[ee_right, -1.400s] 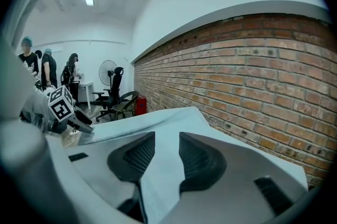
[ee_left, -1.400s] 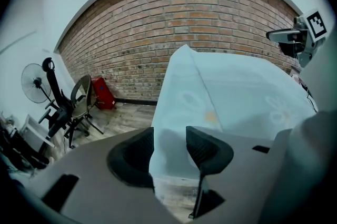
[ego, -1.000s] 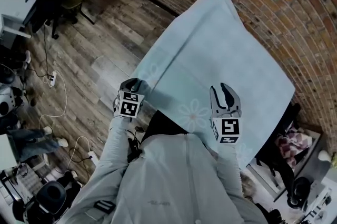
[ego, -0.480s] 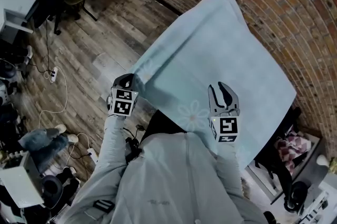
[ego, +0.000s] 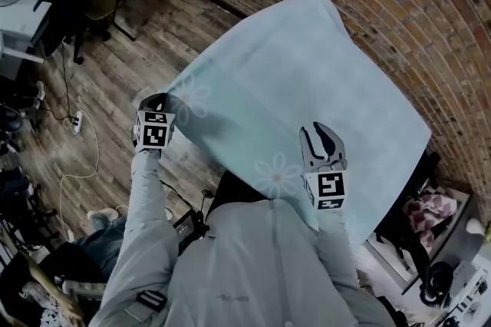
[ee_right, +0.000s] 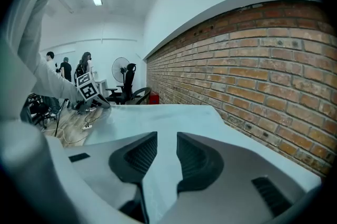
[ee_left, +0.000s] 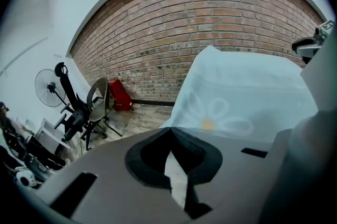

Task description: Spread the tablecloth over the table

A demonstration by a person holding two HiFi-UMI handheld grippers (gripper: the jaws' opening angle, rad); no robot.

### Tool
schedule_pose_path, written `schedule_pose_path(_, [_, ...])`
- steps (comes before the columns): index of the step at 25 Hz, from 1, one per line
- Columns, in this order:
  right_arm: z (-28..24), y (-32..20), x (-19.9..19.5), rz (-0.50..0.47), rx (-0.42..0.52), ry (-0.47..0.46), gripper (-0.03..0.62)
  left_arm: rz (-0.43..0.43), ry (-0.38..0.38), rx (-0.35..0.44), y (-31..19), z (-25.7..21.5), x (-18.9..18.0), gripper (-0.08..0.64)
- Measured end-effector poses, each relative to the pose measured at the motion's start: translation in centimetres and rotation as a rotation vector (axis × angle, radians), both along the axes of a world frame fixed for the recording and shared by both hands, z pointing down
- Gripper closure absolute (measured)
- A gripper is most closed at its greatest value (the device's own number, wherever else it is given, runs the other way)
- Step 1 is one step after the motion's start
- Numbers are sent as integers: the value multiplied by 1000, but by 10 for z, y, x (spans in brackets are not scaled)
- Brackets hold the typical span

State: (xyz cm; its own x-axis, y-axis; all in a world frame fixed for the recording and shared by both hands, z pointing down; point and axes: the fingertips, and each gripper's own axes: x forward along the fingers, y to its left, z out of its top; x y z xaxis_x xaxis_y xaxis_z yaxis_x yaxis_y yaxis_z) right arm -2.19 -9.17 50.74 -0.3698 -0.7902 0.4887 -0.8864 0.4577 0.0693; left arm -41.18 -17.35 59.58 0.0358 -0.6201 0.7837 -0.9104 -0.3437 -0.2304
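Pale flowered tablecloth (ego: 307, 80) draped over the hidden desk beside the brick wall (ego: 399, 3). Left corner pinched between pressed-together jaws of the left gripper (ego: 159, 100), out above the wooden floor (ego: 115, 80). Right gripper (ego: 322, 130) over the near edge, jaws spread though just narrowing, gripping nothing.

No word, number or brand can be read anywhere in these views. The only sign-like marks are the black-and-white square marker (ego: 154, 135) on the cube of the left hand-held gripper (ego: 162, 98) and the like marker (ego: 330, 186) on the cube of the right hand-held gripper (ego: 322, 141). Both are blocky coded patterns, not letters. A faint line of print (ego: 230, 295) on the back of the person's grey jacket is too small to read.
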Motion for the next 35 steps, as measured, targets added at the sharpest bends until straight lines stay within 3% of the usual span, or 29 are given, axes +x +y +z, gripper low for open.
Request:
schedule_pose_path(6, [6,-8,5,11,-13,-1,474,-113,17,-84,-10,29,-15,534])
schedule_pose_path(10, [9,-9,3,20,-23,-3,474,-129,11,-118,-11,43,-14,531])
schedule_pose_path(11, [10,-9,3,23,-28,-3,474,-140,34,-105,-12,41,-14,514])
schedule_pose_path(13, [12,-8,3,26,-35,-8,474,-163,90,-79,-16,35,-11,410])
schedule_pose_path(14, [12,-8,4,28,-36,-10,474,-165,109,-68,-18,31,-9,408])
schedule_pose_path(21, [12,-6,11,68,-35,-9,474,-44,104,5,-38,5,26,410])
schedule_pose_path(35, [-24,22,79,246,49,4,474,254,134,139,-58,-57,159,410])
